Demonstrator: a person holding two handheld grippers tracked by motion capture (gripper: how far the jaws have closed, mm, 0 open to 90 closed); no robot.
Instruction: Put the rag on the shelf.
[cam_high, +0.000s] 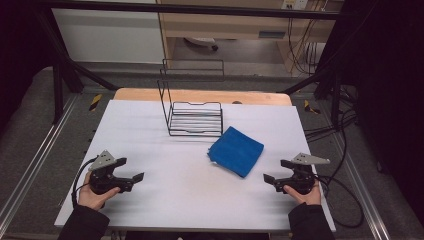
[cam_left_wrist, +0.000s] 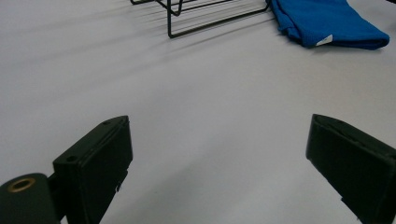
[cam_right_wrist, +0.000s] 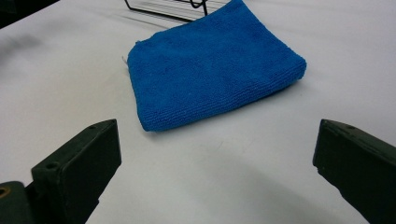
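High view puts you at the near edge of the white worktop (cam_high: 165, 195), with 1 gripper in each hand. Your left gripper (cam_high: 131, 169) sits near the near left corner and your right gripper (cam_high: 276, 171) near the near right corner, both low over the surface. Each has its 2 black jaws spread wide apart with nothing between them, as both gripper views confirm.

Toward the far edge, close to the middle, stands a black wire rack (cam_high: 192, 112). Its thin rods form a flat barred base and a tall upright frame on its left side, and nothing lies in it.

Just beside the rack's near right corner lies a folded blue cloth (cam_high: 236, 150), roughly square, soft and finely ribbed like microfibre. It rests flat on the worktop, turned at an angle to the edges. Right gripper view shows its rounded folded edge (cam_right_wrist: 210, 74), and left gripper view shows a small white tag on it (cam_left_wrist: 327, 23).
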